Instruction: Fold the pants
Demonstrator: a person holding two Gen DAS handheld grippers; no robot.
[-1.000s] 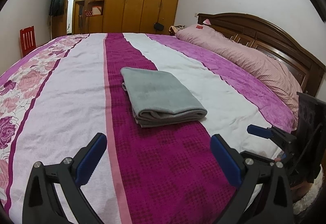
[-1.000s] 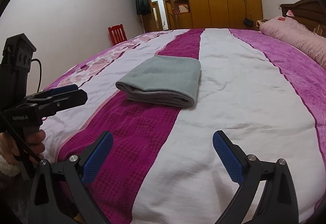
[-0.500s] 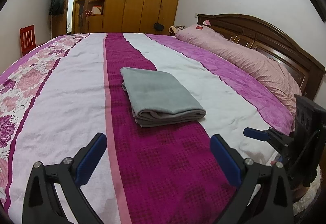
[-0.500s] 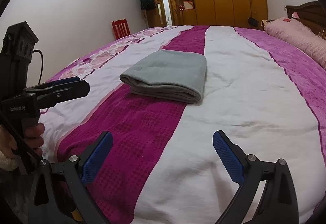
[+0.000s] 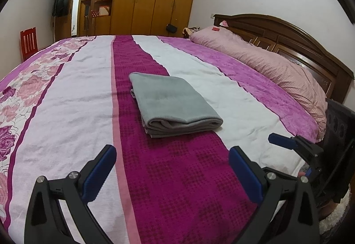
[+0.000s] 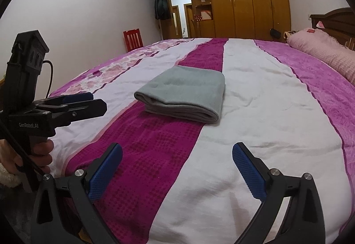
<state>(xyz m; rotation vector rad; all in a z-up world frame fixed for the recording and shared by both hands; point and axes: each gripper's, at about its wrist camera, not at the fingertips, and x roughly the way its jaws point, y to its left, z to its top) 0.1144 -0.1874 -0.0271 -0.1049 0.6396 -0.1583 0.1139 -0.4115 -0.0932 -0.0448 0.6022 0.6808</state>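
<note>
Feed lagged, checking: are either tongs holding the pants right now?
No. Left tongs and right tongs are open and empty; the folded grey pants lie free on the bed.

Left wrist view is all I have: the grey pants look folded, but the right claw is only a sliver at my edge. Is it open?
Observer: Yes. Its own view shows the right claw wide open and empty.
Operator: Is it touching the pants?
Observer: No. The pants lie well ahead of it, and only the bedspread shows between its fingers.
Operator: What's behind my left claw?
Observer: A hand grips the handle of the left claw, with a fluffy white cuff at the wrist.
</note>
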